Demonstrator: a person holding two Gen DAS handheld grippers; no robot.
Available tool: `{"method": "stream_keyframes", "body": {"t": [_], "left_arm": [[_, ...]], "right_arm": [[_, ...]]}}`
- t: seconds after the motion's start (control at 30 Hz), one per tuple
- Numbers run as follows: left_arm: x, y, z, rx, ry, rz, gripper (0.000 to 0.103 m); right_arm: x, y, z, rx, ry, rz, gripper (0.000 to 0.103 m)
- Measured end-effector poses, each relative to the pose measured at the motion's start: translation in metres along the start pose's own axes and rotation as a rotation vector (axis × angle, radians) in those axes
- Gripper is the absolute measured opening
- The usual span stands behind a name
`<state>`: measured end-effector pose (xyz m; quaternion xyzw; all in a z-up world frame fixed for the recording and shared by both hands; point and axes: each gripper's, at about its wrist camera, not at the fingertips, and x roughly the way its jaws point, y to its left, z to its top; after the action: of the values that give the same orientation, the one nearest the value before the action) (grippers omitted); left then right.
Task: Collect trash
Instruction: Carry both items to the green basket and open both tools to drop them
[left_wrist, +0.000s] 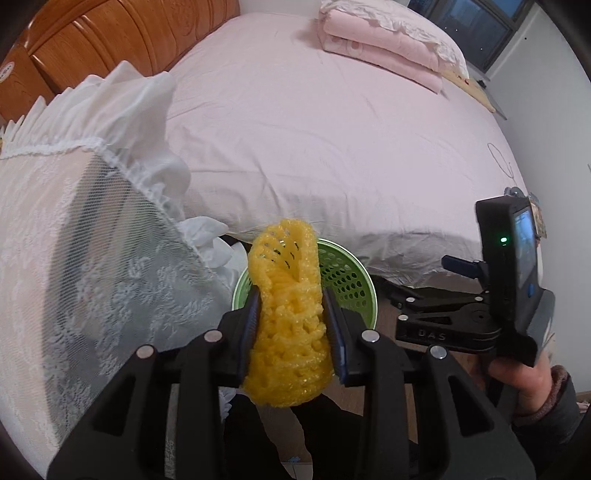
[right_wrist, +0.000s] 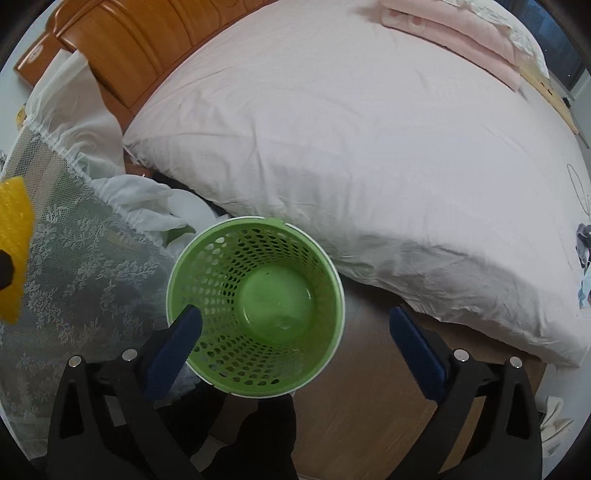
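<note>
Fingers (left_wrist: 255, 314) of the left gripper (left_wrist: 291, 325) are pinching a yellow foam net (left_wrist: 288, 317) from both sides, holding it just above the near rim of the green wastebasket (right_wrist: 255, 302) on the floor beside the bed (left_wrist: 314, 129). Beside it, the right gripper (right_wrist: 295, 339) is hanging over the basket's apparently empty mouth, fingers spread wide and holding nothing. The disposal step appears under way, likely calling for the left fingers to part once the net is centred over the opening.
</note>
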<state>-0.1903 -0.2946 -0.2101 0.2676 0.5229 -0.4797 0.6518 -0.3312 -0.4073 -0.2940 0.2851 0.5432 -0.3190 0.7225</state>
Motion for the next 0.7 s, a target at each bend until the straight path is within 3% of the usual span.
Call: {"method": "stream_keyframes", "body": {"t": [0.1,0.17,0.27,0.53,0.7], "left_arm": [[0.006,-0.015,0.004,0.015,0.001,-0.017,0.046],[0.003,-0.022,0.007,0.025,-0.018,-0.015,0.074],[-0.010,-0.028,0.008,0.030,-0.085,0.007,0.091],[-0.042,-0.014,0.010,-0.041,-0.194,0.048,0.095],[-0.074,0.016,0.002,-0.101,-0.239,0.102,0.095]], "right_arm": [[-0.013,-0.022,0.000,0.019,-0.012,-0.008,0.101],[-0.020,-0.030,-0.001,0.021,-0.024,-0.015,0.101],[-0.032,-0.035,0.000,0.017,-0.045,-0.020,0.101],[-0.056,-0.017,0.012,-0.018,-0.096,0.005,0.101],[-0.081,0.018,0.027,-0.088,-0.150,0.030,0.101]]}}
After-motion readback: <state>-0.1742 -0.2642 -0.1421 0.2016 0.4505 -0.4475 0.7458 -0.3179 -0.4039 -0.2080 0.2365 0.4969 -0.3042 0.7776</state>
